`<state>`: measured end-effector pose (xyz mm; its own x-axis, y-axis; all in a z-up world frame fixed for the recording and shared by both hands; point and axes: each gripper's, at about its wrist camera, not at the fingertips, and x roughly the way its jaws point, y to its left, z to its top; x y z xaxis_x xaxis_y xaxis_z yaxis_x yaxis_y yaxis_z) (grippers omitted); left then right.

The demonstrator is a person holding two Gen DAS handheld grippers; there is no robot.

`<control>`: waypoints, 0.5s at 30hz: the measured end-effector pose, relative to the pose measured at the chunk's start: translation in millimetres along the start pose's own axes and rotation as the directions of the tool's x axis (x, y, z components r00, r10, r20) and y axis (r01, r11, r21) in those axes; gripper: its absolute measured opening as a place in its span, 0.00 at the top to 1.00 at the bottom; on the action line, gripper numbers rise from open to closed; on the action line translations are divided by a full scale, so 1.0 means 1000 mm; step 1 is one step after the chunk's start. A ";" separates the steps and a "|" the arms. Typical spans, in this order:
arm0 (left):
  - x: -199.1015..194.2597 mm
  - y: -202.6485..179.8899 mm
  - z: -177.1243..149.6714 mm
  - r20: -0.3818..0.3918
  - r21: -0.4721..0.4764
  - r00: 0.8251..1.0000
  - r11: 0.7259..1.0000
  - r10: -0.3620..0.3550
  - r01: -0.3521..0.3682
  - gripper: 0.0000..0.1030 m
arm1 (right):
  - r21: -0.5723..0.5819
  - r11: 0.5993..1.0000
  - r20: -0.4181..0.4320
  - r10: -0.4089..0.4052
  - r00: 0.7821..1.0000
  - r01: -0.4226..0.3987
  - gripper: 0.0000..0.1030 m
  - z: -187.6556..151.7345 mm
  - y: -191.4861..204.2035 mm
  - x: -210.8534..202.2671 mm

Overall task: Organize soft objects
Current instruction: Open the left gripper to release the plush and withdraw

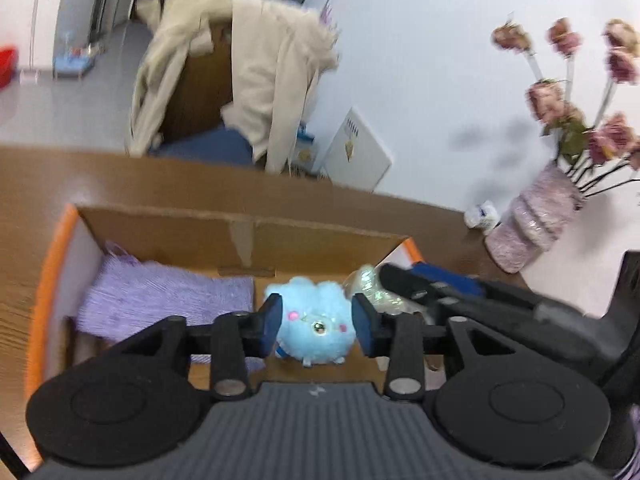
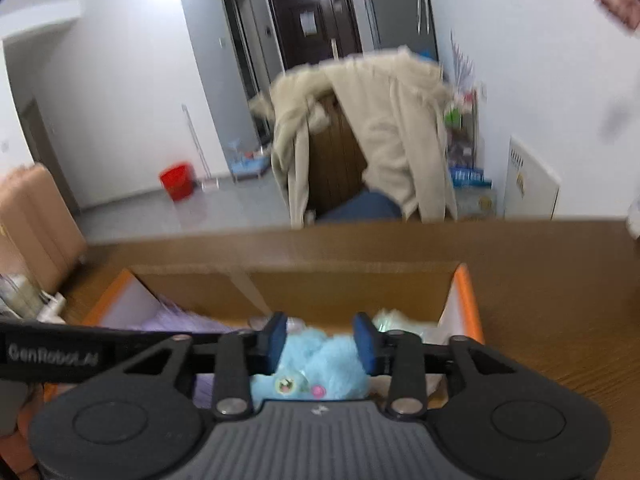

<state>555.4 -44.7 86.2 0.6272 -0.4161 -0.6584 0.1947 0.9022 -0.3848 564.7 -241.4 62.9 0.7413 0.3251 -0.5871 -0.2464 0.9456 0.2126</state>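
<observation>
A fluffy light-blue plush toy (image 1: 314,326) lies inside an open cardboard box (image 1: 240,236) with orange edges on a wooden table. A purple soft cloth (image 1: 168,300) lies in the box's left part, and a pale shiny wrapped item (image 1: 368,284) sits at its right. My left gripper (image 1: 316,320) is open, its blue pads either side of the plush above the box. My right gripper (image 2: 320,340) is open above the same plush (image 2: 324,368), and it shows as a black arm (image 1: 460,296) entering the box from the right in the left wrist view.
A pink vase (image 1: 532,220) of dried flowers stands on the table at the right with a small white item (image 1: 482,216) beside it. Behind the table is a chair draped with a beige coat (image 2: 380,128). A red bucket (image 2: 178,180) stands on the floor.
</observation>
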 end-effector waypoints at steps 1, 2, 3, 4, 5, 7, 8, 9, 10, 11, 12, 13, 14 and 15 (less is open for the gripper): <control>-0.019 -0.005 -0.001 0.025 0.013 1.000 1.000 0.016 -0.016 0.51 | -0.013 1.000 0.026 0.004 1.000 -0.004 0.60 0.005 0.002 -0.019; -0.035 -0.009 -0.002 0.043 0.019 0.998 0.999 0.035 -0.036 0.38 | -0.025 1.000 0.047 0.006 0.999 -0.005 0.55 0.008 0.003 -0.037; -0.051 -0.013 -0.004 0.060 0.019 0.996 0.998 0.063 -0.064 0.33 | -0.039 0.999 0.065 0.005 0.998 -0.002 0.49 0.011 0.005 -0.056; -0.069 -0.016 -0.007 0.084 0.020 0.992 0.995 0.095 -0.097 0.28 | -0.056 0.998 0.077 0.006 0.997 -0.002 0.46 0.013 0.006 -0.074; -0.088 -0.020 -0.012 0.115 0.031 0.986 0.992 0.122 -0.126 0.27 | -0.073 0.997 0.087 0.009 0.996 -0.003 0.45 0.013 0.005 -0.091; -0.126 -0.028 -0.023 0.162 0.070 0.975 0.984 0.152 -0.165 0.25 | -0.106 0.994 0.119 0.015 0.993 -0.003 0.43 0.010 0.005 -0.128; -0.142 -0.032 -0.028 0.181 0.079 0.970 0.980 0.164 -0.181 0.20 | -0.118 0.993 0.134 0.019 0.991 -0.003 0.40 0.006 0.003 -0.149; -0.157 -0.034 -0.034 0.200 0.084 0.964 0.977 0.174 -0.194 0.18 | -0.124 0.992 0.148 0.019 0.989 -0.001 0.35 0.001 0.001 -0.168; -0.177 -0.037 -0.044 0.224 0.092 0.957 0.974 0.184 -0.208 0.15 | -0.131 0.991 0.156 0.017 0.988 0.003 0.33 -0.003 -0.001 -0.185; -0.191 -0.037 -0.052 0.240 0.102 0.952 0.970 0.189 -0.219 0.15 | -0.137 0.990 0.162 0.015 0.987 0.007 0.31 -0.008 -0.002 -0.197; -0.204 -0.040 -0.061 0.253 0.111 0.947 0.966 0.198 -0.232 0.15 | -0.147 0.989 0.170 0.011 0.985 0.015 0.31 -0.016 -0.003 -0.214; -0.218 -0.042 -0.073 0.267 0.126 0.942 0.961 0.205 -0.245 0.14 | -0.156 0.988 0.174 0.010 0.985 0.018 0.31 -0.024 -0.003 -0.227; -0.232 -0.045 -0.087 0.290 0.142 0.934 0.956 0.209 -0.258 0.13 | -0.166 0.986 0.176 0.011 0.984 0.019 0.29 -0.032 -0.003 -0.240; -0.242 -0.047 -0.099 0.316 0.149 0.924 0.950 0.217 -0.274 0.13 | -0.174 0.985 0.182 0.011 0.983 0.021 0.28 -0.042 -0.002 -0.252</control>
<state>319.6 2.8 199.4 0.8596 -0.1533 -0.4874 0.1257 0.9881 -0.0891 352.3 -324.8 177.6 0.8396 0.3280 -0.4329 -0.3357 0.9400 0.0610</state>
